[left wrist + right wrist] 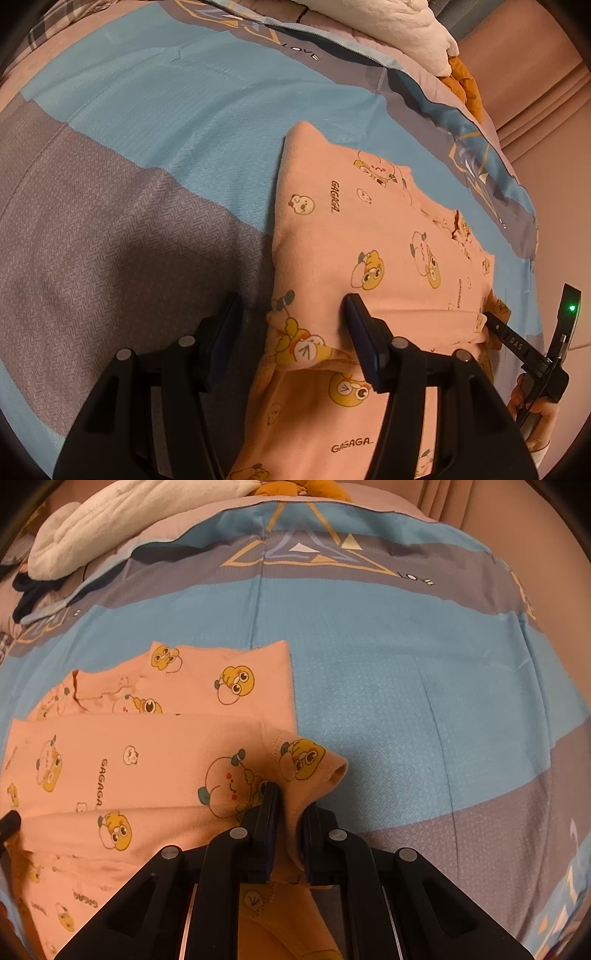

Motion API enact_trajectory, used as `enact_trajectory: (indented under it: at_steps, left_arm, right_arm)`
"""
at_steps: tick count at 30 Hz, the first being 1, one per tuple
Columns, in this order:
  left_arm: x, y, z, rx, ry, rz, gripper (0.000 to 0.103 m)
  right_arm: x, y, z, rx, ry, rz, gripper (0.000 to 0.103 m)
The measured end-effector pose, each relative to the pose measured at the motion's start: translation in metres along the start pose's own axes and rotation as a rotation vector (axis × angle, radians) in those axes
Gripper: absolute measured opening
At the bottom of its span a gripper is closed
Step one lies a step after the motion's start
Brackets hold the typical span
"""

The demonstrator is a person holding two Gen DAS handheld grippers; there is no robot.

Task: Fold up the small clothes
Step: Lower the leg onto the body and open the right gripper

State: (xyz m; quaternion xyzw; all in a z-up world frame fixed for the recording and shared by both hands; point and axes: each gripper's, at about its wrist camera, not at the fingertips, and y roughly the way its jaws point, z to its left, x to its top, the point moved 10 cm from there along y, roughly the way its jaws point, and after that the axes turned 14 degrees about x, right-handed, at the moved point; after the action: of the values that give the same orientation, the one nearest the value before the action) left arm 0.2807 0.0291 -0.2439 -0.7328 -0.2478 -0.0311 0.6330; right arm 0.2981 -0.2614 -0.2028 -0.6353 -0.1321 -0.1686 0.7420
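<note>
A small pink garment (369,236) printed with yellow cartoon chicks and "GAGAGA" lies partly folded on the bed. My left gripper (291,314) is open, its jaws straddling the garment's left edge where a folded sleeve lies. My right gripper (291,808) is shut on the pink sleeve cuff (314,768) at the garment's right edge; the garment (147,753) spreads to its left. The right gripper also shows in the left wrist view (491,325) at the garment's far edge.
The bed has a blue and grey cover (147,129) with a triangle print (306,550). A white plush pillow (122,520) and an orange item (465,85) lie at the head. A pink wall or curtain (535,74) stands beyond.
</note>
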Motion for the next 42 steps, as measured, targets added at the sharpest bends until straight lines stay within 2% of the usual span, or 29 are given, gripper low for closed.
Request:
enact_trajectory:
  at_steps: [6,14,26,32,38,40,41,42]
  left_arm:
    - [0.000,0.000,-0.001,-0.001,-0.008,-0.002,0.059]
    - [-0.001,0.001,-0.006,0.023,0.018,-0.019,0.065]
    - [0.001,0.004,-0.011,0.023,0.024,-0.028,0.074]
    - [-0.001,0.006,-0.017,0.048,0.052,-0.045,0.078]
    - [-0.002,0.006,-0.022,0.050,0.095,-0.058,0.083]
    - [-0.004,0.004,-0.021,0.052,0.095,-0.049,0.083]
    - [-0.005,0.000,-0.020,0.050,0.087,-0.038,0.082]
    - [-0.006,-0.004,-0.019,0.047,0.079,-0.032,0.082]
  right_arm:
    - [0.000,0.000,0.000,-0.013,-0.005,0.001,0.006]
    - [0.000,-0.001,0.001,-0.017,-0.011,-0.016,0.006]
    - [0.001,0.001,-0.002,0.051,0.026,-0.046,0.007]
    - [0.001,0.002,-0.001,0.051,0.023,-0.052,0.007]
    - [0.001,-0.002,-0.002,0.093,0.039,-0.051,0.008]
    - [0.002,-0.005,-0.004,0.099,0.053,-0.046,0.014]
    - [0.003,-0.008,-0.006,0.079,0.054,-0.043,0.027]
    - [0.002,-0.012,-0.008,0.050,0.054,-0.045,0.046]
